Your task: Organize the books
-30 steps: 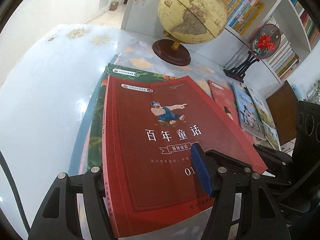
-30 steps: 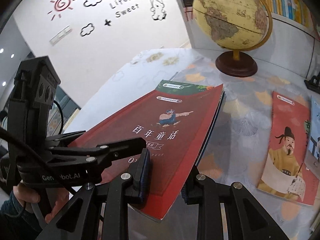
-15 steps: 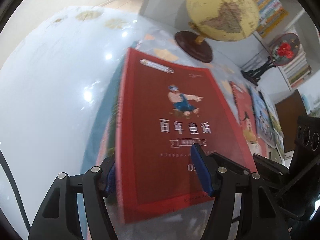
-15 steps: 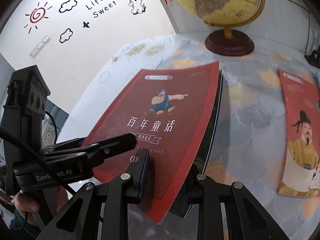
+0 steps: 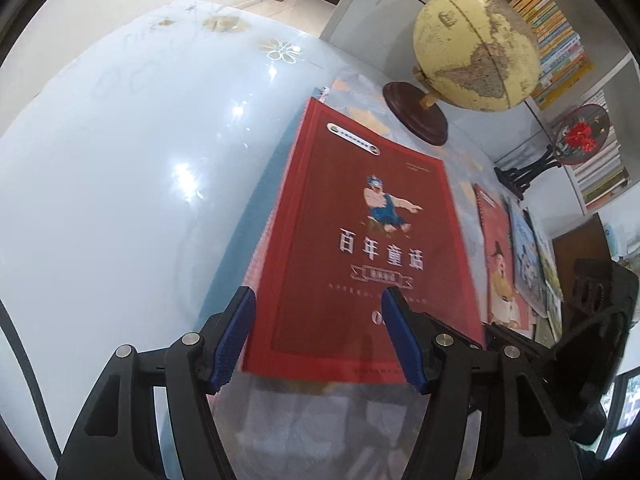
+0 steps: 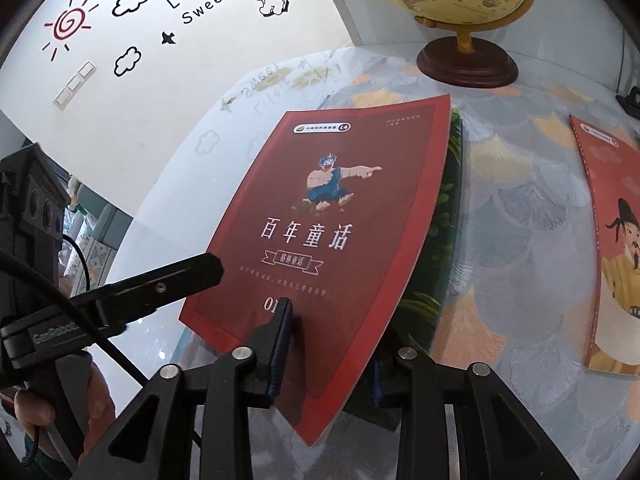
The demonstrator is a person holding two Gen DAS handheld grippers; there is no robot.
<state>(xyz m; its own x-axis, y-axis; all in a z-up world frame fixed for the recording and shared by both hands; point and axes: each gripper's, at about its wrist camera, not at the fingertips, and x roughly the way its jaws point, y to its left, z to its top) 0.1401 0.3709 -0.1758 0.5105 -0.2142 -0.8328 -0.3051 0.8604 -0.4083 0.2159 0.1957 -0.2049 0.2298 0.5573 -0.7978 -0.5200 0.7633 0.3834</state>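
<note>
The red book point(image 5: 360, 240) with white Chinese title lettering and a small cartoon figure lies face up in the middle of both wrist views, on top of a stack of other books whose blue and green edges point(image 5: 256, 216) peek out along its left side in the left wrist view. In the right wrist view a green leafy cover point(image 6: 444, 232) shows under its right edge. The stack rests on the glossy pale table point(image 5: 120, 180).

The left gripper point(image 5: 320, 336) at the bottom centre of its frame stands spread, its blue pads point(image 5: 236, 336) on either side of the book's near left corner and clear of it, not pressing.

The right gripper point(image 6: 328, 352) sits at the bottom centre of its own frame with the book's near corner between its jaws; the jaws are opening. The left pad point(image 6: 280, 344) rests on the cover, the other is mostly hidden below the book's edge, so the grip looks loosened rather than firm.

A globe point(image 5: 476, 52) on a dark wooden base stands in the upper right of the left view. A second red book point(image 6: 612, 248) with a painted figure lies flat at the right edge of the right view, well apart from the stack. A person's hand point(image 6: 60, 408) holds the other gripper's handle at lower left
</note>
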